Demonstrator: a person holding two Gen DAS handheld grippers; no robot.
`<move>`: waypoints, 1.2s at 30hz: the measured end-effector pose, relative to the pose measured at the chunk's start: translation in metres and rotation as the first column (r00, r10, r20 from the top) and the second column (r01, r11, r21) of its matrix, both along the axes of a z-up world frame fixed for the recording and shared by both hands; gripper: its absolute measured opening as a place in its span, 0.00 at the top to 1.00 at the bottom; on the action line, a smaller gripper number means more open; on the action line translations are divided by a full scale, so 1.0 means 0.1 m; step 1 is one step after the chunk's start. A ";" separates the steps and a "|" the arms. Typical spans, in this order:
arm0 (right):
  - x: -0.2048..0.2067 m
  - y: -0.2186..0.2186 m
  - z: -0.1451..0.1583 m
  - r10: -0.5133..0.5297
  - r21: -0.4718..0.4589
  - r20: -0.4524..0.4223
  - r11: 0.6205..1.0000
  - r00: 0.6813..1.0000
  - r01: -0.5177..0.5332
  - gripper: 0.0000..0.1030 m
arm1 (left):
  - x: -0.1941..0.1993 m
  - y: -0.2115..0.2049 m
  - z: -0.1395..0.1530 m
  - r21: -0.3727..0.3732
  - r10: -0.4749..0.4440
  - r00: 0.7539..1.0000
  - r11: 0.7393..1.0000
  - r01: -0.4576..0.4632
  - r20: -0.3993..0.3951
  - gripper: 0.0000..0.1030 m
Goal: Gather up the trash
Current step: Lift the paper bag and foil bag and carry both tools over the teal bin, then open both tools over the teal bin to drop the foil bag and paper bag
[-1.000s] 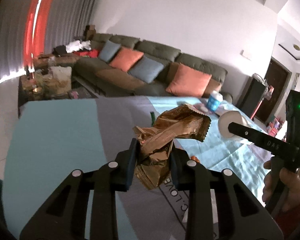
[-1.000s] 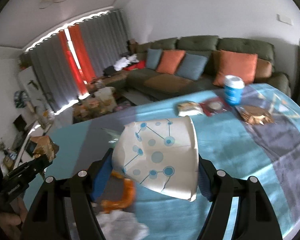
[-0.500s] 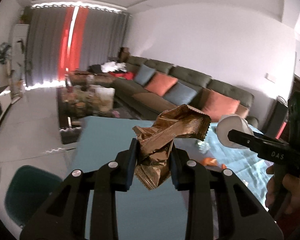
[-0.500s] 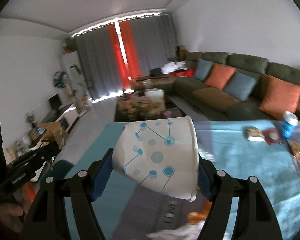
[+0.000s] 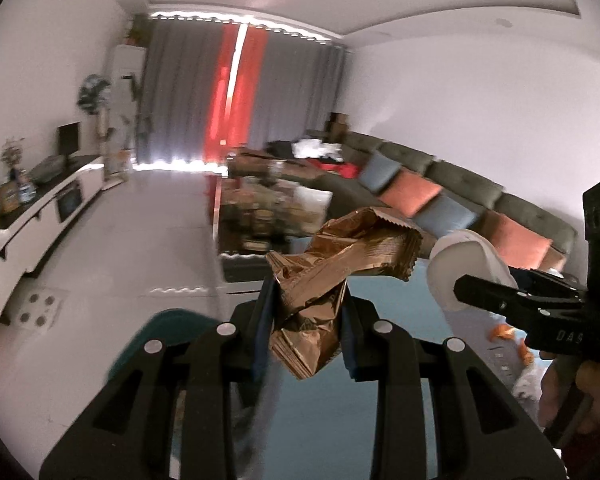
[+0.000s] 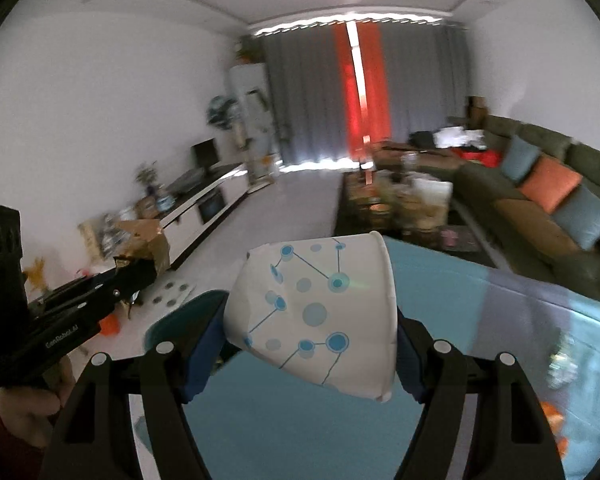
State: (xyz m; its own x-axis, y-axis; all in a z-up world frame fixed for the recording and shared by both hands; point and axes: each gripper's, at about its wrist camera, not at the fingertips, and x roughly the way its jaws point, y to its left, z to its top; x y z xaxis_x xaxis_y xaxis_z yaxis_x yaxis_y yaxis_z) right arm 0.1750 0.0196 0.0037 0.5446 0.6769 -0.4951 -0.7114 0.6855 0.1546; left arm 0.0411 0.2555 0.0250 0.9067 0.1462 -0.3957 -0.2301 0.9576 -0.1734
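My left gripper is shut on a crumpled brown foil wrapper, which sticks up and to the right from between the pads. My right gripper is shut on a white paper cup printed with blue dots and lines, lying on its side between the blue pads. In the left wrist view the right gripper shows at the right with the cup, held by a hand. In the right wrist view the left gripper with the wrapper shows at the left. Both hang over the left end of the table.
A table with a teal and grey cloth lies below, with small scraps at its right. A teal chair seat stands at the table's end. Beyond are pale floor, a cluttered coffee table, a dark sofa and a TV bench.
Both grippers have swung left with their loads, away from the table's middle toward its end. The view now takes in the open floor, the curtains and the TV bench.
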 end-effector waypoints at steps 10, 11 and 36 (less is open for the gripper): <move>-0.02 0.87 -0.09 0.182 -0.054 -0.045 0.981 0.982 -0.184 0.31 | -0.58 0.79 -0.19 -0.008 0.149 0.987 0.989 -0.150 -0.065 0.72; -0.01 0.94 -0.10 0.195 -0.061 -0.053 0.978 0.979 -0.198 0.31 | -0.63 0.87 -0.23 -0.010 0.162 0.983 0.987 -0.163 -0.081 0.72; 0.39 2.16 -1.00 0.232 -0.223 -0.381 0.916 0.895 -0.333 0.30 | 0.14 1.41 -1.69 -0.146 0.178 0.916 0.959 -0.244 -0.359 0.71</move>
